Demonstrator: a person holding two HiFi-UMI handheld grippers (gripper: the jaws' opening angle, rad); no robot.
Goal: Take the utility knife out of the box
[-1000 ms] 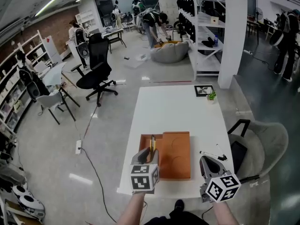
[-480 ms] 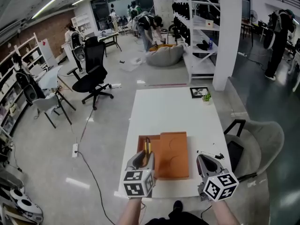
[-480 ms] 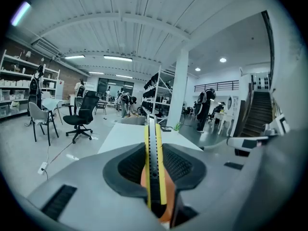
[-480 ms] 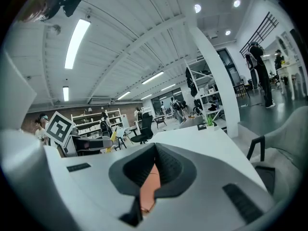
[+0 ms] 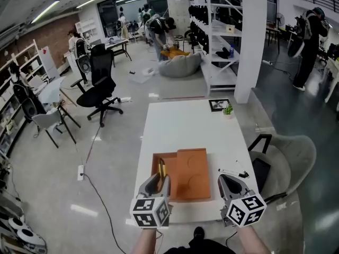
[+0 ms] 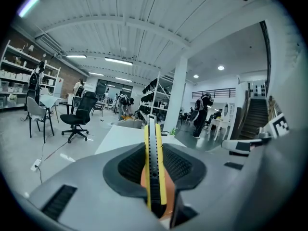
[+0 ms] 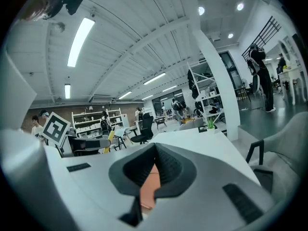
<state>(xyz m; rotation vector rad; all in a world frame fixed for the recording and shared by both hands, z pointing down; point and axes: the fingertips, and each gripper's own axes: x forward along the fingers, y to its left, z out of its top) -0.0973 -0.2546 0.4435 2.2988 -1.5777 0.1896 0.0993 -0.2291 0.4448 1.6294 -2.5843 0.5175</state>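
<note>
Your left gripper [image 5: 160,179] is clamped on the utility knife [image 6: 154,172]. Its pads press the knife's flat sides, so the yellow-and-black body stands on edge & runs straight out along the jaws toward the far side. That hold makes sense: a slim body gives the pads two broad faces to bite & is less likely to twist.

In the head view the knife sits over the left compartment of the orange box [image 5: 192,178], close to the box's left wall. Orange shows just under the jaws in the left gripper view, so the knife is prob. raised off the box floor but not yet carried clear to one side. Can't tell the gap for sure.

Your right gripper [image 5: 229,182] hangs off the box's right side, over the near edge of the white table [image 5: 185,123]. Its jaws are together w/ nothing btwn them, so it looks kept out of the way & free to steady the box if needed.

A small black item [image 5: 233,172] lies on the table just right of the box, so mind it. A plant pot [image 5: 228,110] & a framed card [image 5: 218,104] sit well apart at the far end.
</note>
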